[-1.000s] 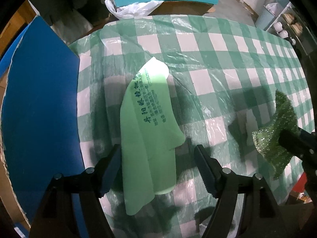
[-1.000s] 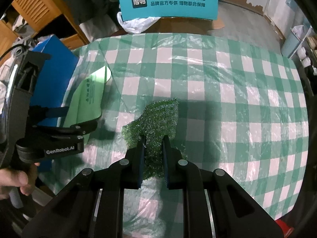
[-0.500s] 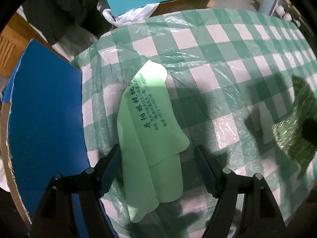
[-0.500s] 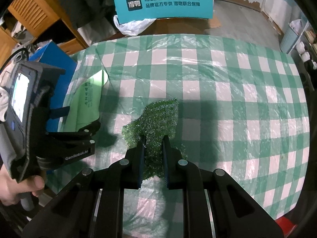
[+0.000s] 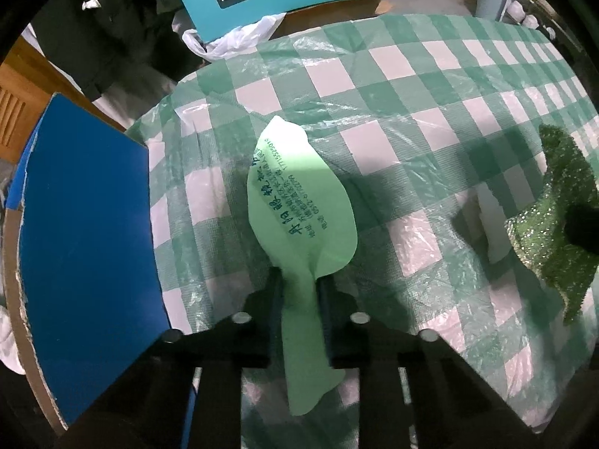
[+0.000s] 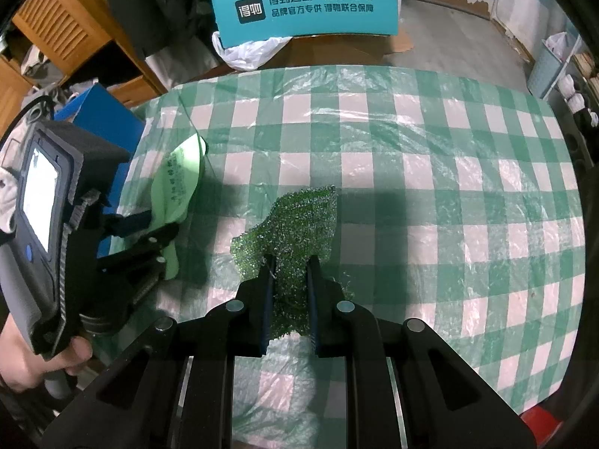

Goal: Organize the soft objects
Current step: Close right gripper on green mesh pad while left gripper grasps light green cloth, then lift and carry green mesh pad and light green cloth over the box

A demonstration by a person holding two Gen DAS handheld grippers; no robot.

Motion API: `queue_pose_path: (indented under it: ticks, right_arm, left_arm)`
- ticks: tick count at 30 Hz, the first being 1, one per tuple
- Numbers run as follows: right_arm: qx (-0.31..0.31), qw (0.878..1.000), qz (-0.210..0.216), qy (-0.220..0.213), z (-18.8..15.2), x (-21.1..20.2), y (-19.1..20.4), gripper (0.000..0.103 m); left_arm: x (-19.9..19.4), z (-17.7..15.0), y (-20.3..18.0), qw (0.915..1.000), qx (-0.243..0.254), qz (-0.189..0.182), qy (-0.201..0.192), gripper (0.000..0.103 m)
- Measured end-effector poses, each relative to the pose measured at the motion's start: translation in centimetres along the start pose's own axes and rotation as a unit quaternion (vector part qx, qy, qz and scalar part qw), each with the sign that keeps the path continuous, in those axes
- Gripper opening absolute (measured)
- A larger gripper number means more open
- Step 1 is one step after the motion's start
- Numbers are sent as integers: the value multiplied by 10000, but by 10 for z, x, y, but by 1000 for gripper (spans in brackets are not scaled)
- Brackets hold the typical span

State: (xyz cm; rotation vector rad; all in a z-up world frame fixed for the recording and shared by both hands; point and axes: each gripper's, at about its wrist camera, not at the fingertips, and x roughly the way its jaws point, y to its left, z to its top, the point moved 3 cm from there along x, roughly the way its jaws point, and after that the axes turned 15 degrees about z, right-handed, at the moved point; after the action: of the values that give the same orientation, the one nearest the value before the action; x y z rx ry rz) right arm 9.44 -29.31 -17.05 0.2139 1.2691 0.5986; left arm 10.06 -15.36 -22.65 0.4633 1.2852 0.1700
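Observation:
A light green cloth [image 5: 299,205] with dark printed lettering lies on the green-checked table [image 5: 430,86] near its left edge. My left gripper [image 5: 299,280] points steeply down, and its jaws are closing on the cloth's near end, which is pinched narrow between the pads. In the right wrist view the same cloth [image 6: 179,183] shows beside the left gripper [image 6: 157,230]. A dark green glittery cloth [image 6: 299,224] sits mid-table with my right gripper [image 6: 290,262] shut on its near part. That cloth [image 5: 554,224] also appears at the right edge of the left wrist view.
A blue cardboard flap [image 5: 86,243] stands along the table's left side. Beyond the far edge are a teal sign [image 6: 303,7] and a white plastic bag [image 6: 247,52]. Wooden furniture [image 6: 56,26] is at the far left. A person's hand [image 6: 22,355] holds the left gripper.
My left gripper's jaws have gone from wide apart either side of the light green cloth to pinched on it. The right gripper has kept its grip and stayed put.

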Motion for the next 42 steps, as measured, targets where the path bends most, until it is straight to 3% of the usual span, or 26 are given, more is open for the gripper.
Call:
queue_pose_path:
  ticks: [17, 42]
  right_arm:
    - [-197, 9997, 42, -103, 8, -6, 17, 14]
    - [-743, 9965, 88, -363, 15, -35, 69, 14]
  left_arm:
    - [-27, -4, 19, 9968, -202, -723, -262, 8]
    - [-82, -17, 67, 9908, -511, -1030, -710, 8]
